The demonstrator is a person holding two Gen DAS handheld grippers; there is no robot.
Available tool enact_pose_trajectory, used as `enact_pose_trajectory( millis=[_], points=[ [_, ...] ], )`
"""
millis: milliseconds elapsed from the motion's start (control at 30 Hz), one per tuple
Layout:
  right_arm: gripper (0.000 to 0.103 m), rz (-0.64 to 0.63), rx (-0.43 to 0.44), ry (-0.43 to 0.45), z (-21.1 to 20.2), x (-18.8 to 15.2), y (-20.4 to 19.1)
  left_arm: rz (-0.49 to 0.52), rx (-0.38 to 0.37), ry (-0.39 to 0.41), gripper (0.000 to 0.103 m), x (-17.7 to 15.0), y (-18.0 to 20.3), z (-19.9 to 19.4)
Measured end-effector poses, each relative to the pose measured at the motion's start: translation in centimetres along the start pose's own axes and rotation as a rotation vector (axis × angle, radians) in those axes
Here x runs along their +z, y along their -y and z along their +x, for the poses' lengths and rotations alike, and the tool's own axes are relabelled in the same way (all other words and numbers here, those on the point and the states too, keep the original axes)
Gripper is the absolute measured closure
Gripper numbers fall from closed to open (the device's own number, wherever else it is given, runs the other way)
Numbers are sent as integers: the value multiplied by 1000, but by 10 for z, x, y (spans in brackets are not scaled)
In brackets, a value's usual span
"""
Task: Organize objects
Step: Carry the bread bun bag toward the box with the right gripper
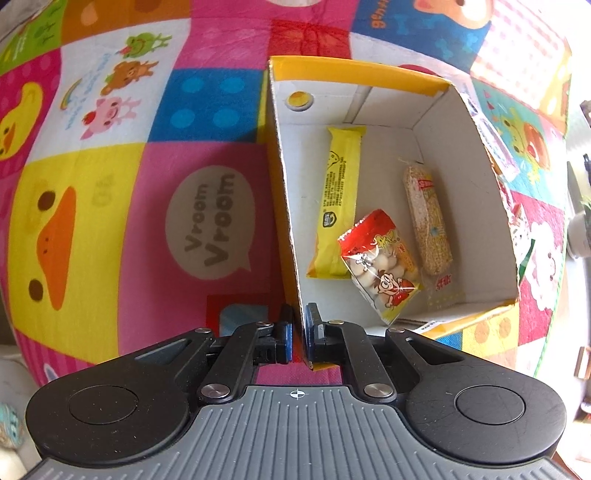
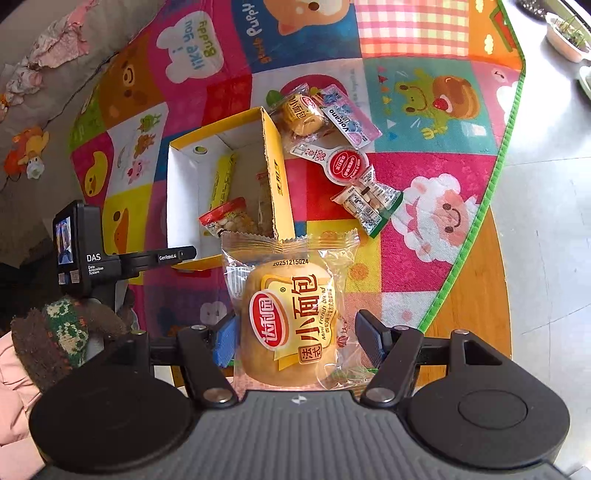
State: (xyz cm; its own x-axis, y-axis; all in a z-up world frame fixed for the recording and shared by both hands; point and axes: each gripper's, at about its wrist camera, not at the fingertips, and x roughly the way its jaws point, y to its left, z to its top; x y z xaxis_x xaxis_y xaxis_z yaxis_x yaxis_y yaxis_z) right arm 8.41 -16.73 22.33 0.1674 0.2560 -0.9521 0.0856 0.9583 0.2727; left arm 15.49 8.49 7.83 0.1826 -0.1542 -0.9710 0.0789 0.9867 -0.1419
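My left gripper (image 1: 298, 330) pinches the yellow box (image 1: 286, 206) by its near-left wall edge, while my right gripper (image 2: 295, 341) fingers clamp a bread packet (image 2: 291, 317) just near of the box's open right side.

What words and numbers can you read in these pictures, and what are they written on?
"Vroom Vroom": speech bubble on the play mat.
"i like you Buddy": mat bubble.
"Puppy": blue mat square.
"20251215G24" and "Mini french bread": bread packet in the right tool.
"Volcano": small packet.
"DAS Data Acquisition System": left tool's camera.
"GenRobot.AI": its arm.
Snack print inside the box: too small.
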Motion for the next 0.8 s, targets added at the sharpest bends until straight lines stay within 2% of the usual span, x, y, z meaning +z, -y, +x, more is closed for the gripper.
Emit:
enact_pose_trajectory(
  millis=[167,400,800],
  points=[
    [37,43,-17,20,-1,-17,-3,9,-15,1,94,0,-3,0],
    [37,16,-32,30,-1,-26,-21,-2,-29,8,94,4,-9,-1],
    [37,-32,-23,-46,28,-33,-52,-27,-70,21,93,3,-16,-2]
  ],
)
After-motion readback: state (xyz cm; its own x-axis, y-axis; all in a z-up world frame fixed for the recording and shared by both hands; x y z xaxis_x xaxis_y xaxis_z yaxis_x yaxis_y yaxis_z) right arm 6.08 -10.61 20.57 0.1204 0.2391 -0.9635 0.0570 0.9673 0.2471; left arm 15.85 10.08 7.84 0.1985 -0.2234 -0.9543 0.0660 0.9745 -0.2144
